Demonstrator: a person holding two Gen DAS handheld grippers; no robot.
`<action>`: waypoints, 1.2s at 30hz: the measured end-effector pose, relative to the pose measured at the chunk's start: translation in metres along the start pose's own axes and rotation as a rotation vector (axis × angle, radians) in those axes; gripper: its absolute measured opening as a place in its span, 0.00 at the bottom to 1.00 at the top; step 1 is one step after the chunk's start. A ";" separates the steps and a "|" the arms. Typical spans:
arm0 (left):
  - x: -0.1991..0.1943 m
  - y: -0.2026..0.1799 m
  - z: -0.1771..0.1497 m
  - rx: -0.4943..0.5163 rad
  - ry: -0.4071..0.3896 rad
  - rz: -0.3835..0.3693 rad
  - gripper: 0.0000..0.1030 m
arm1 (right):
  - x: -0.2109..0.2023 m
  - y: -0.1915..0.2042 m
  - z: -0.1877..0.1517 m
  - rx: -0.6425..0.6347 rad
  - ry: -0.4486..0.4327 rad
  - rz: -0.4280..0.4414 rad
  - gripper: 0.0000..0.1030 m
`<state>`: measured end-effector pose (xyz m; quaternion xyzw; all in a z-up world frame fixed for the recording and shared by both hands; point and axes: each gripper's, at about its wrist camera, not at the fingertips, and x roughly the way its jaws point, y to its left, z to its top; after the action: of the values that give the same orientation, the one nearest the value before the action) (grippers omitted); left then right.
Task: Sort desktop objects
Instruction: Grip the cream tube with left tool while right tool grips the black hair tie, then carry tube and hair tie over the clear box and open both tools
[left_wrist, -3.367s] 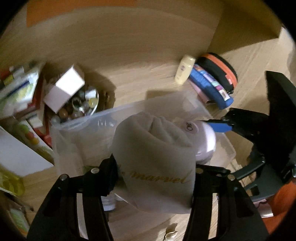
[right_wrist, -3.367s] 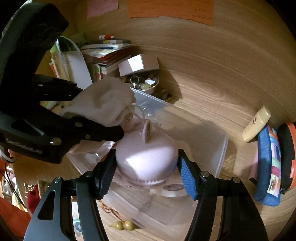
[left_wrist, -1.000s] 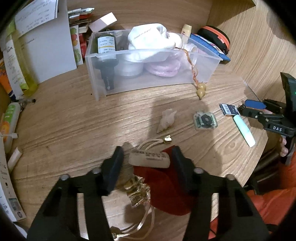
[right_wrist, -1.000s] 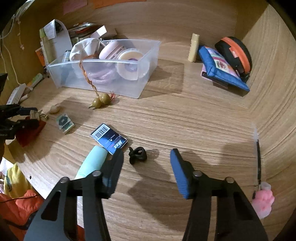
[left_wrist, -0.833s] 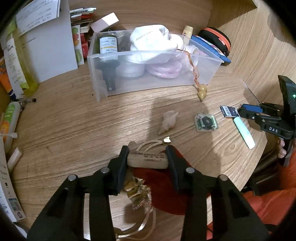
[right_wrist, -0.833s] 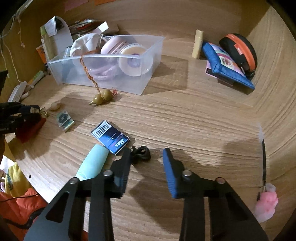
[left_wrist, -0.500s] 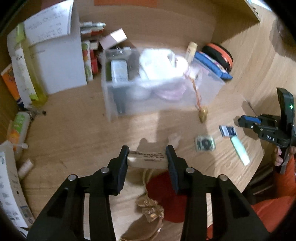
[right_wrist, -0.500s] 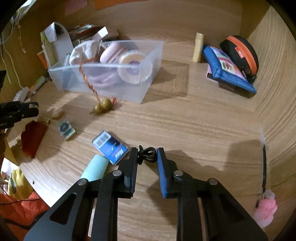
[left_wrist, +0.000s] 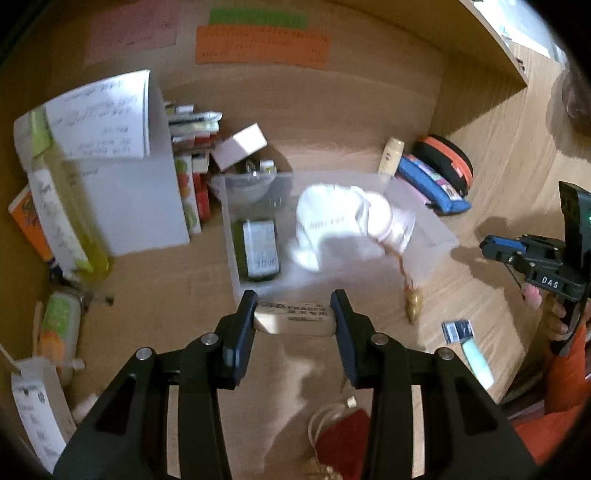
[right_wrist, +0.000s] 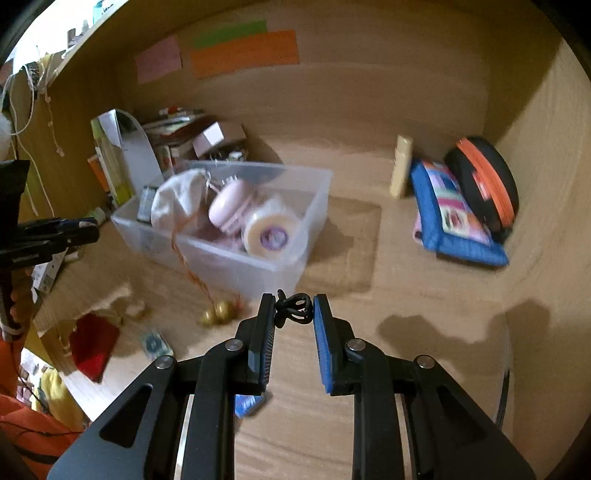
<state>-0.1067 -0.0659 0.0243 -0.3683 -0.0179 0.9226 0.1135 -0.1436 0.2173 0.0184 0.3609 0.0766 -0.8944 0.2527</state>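
Observation:
My left gripper (left_wrist: 293, 315) is shut on a beige eraser (left_wrist: 293, 317) and holds it in the air just in front of the clear plastic bin (left_wrist: 441, 236). The bin holds a white cloth pouch (left_wrist: 332, 218) and a dark bottle (left_wrist: 259, 249). My right gripper (right_wrist: 294, 308) is shut on a small black clip (right_wrist: 293, 306), lifted above the desk in front of the bin (right_wrist: 306, 236). In the right wrist view the bin also holds a pink round case (right_wrist: 231, 205) and a tape roll (right_wrist: 267, 230).
On the desk lie a gold gourd charm on a cord (right_wrist: 216, 317), a red pouch (right_wrist: 94, 345), a small square packet (right_wrist: 153, 343) and a blue card (left_wrist: 458, 330). A blue pencil case (right_wrist: 452, 214) and a black-orange case (right_wrist: 484, 184) sit at the back right. Books and papers (left_wrist: 110, 155) stand at the left.
Both grippers closed on their objects and lifted them off the desk. The left one carried the eraser up toward the bin; the right one raised the clip.

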 end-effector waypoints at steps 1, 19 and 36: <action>0.002 0.000 0.004 0.002 -0.006 -0.004 0.39 | 0.001 0.002 0.003 -0.006 -0.002 0.000 0.18; 0.053 0.003 0.027 0.020 0.046 -0.039 0.39 | 0.058 0.016 0.034 -0.071 0.073 0.062 0.18; 0.056 0.001 0.023 0.010 0.056 -0.045 0.39 | 0.064 0.024 0.038 -0.077 0.076 0.055 0.18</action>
<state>-0.1622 -0.0533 0.0035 -0.3928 -0.0184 0.9093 0.1364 -0.1938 0.1589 0.0032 0.3865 0.1106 -0.8693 0.2876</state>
